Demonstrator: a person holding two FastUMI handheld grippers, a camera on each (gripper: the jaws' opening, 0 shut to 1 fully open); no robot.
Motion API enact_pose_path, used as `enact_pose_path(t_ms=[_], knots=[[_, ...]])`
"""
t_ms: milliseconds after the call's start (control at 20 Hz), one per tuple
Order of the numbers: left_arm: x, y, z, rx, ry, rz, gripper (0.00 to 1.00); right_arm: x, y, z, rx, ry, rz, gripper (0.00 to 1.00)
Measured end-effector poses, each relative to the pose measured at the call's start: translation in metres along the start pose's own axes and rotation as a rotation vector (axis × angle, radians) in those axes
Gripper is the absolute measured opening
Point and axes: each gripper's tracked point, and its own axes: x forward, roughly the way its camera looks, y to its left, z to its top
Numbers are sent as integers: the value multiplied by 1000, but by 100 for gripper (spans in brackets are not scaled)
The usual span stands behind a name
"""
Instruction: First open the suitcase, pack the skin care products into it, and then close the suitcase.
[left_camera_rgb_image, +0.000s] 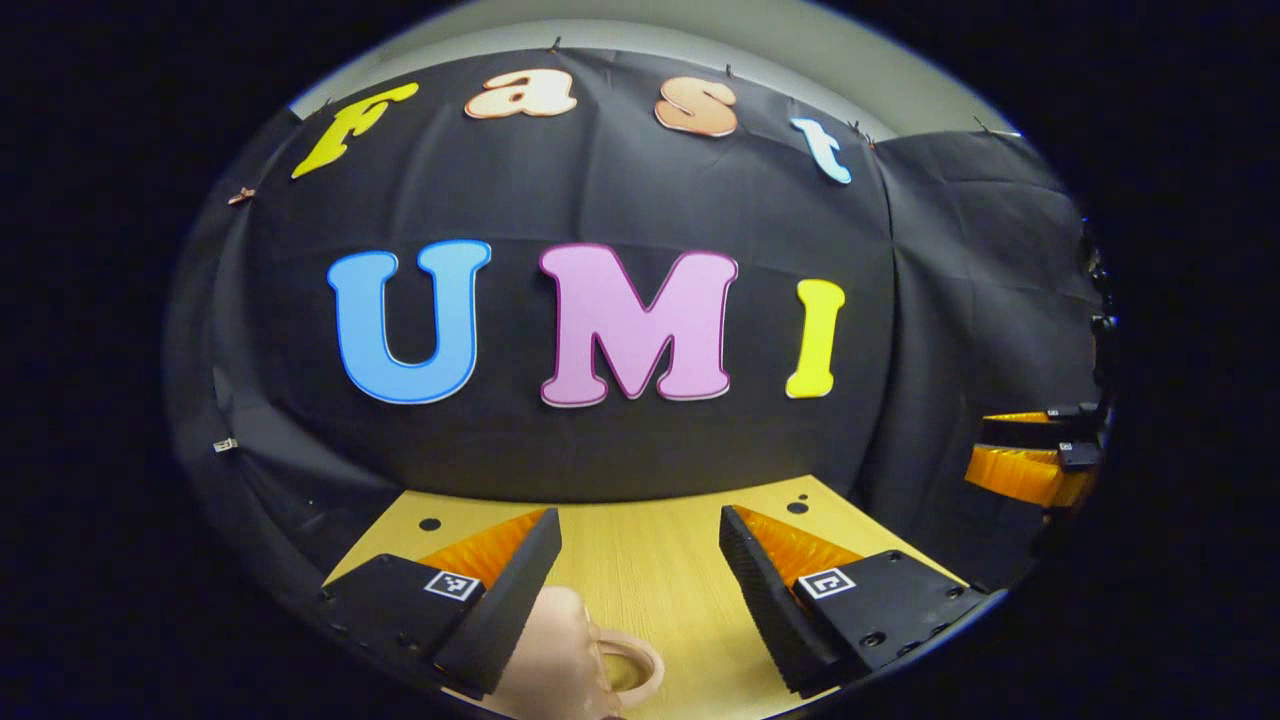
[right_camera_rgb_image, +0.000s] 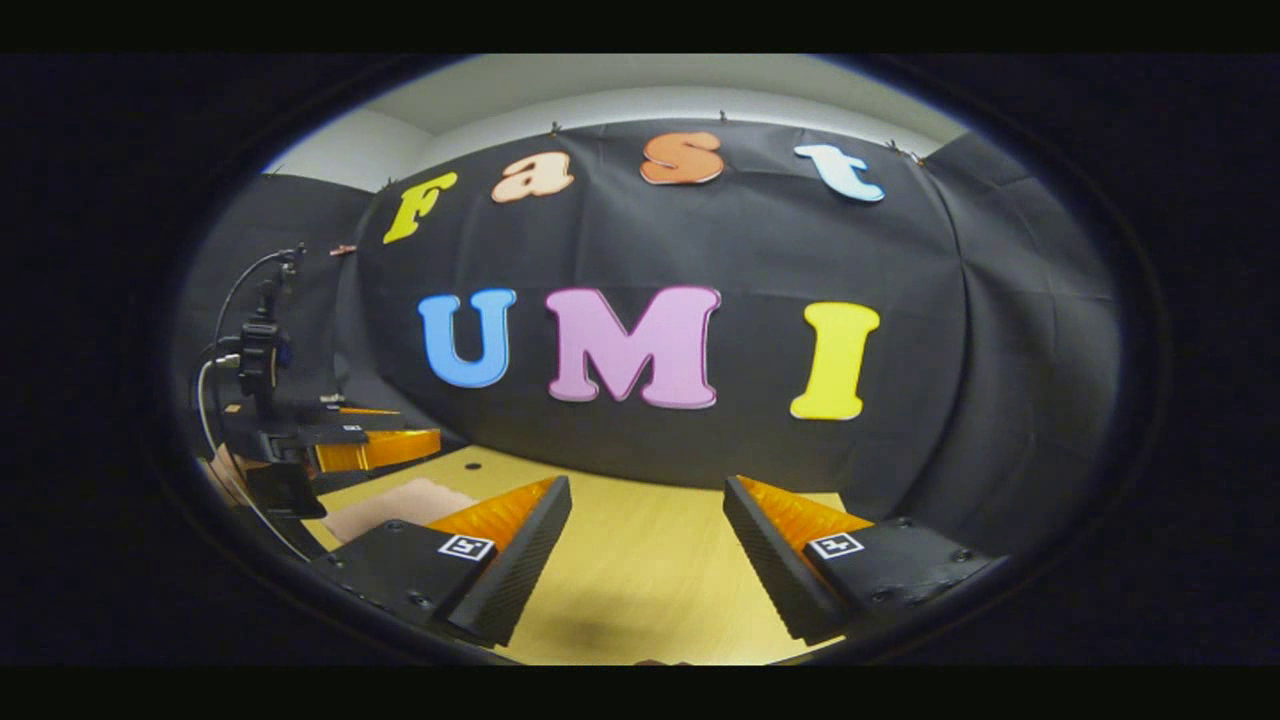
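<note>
Jaws wide apart on both grippers, nothing between either pair.

Left gripper view: left gripper (left_camera_rgb_image: 640, 590) held above a light wooden table (left_camera_rgb_image: 640, 560), its 2 fingers spread, bare tabletop in the gap. A pale pink suitcase (left_camera_rgb_image: 575, 660) sits at the bottom edge, partly under the view's left finger (left_camera_rgb_image: 500, 600); its looped handle (left_camera_rgb_image: 632, 665) lies flat against the wood, pointing into the gap. Cannot tell if finger and suitcase touch. Most of the case is cut off, so lid state is unreadable. 2 small dark holes (left_camera_rgb_image: 430, 524) near the table's far edge. At the right edge, the right gripper (left_camera_rgb_image: 1030, 450) shows side-on, well apart, 2 fingers with a gap between them.

Right gripper view: right gripper (right_camera_rgb_image: 645, 565) also over the table (right_camera_rgb_image: 640, 600), fingers spread, only wood between them. The suitcase (right_camera_rgb_image: 400, 505) lies on the table at left, beyond the view's left finger (right_camera_rgb_image: 515, 565). The left gripper (right_camera_rgb_image: 380, 445) sits above the suitcase, a cabled camera mount on top. A hand (right_camera_rgb_image: 225, 470) holding it is partly seen at the far left.
</note>
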Motion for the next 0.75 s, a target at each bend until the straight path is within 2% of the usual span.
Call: enact_pose_path(t_ms=[150,300,700,750], knots=[[-3,6,15,-14,-23,20,99,8,-4,26,50,-73,-29,100],[2,7,11,-33,-10,39,99,13,-12,38,63,-106,-64,97],[1,5,27,22,-49,36,99,7,-27,42,28,-132,-119,98],[1,3,30,28,-55,26,99,7,-28,43,25,-139,-122,90]])
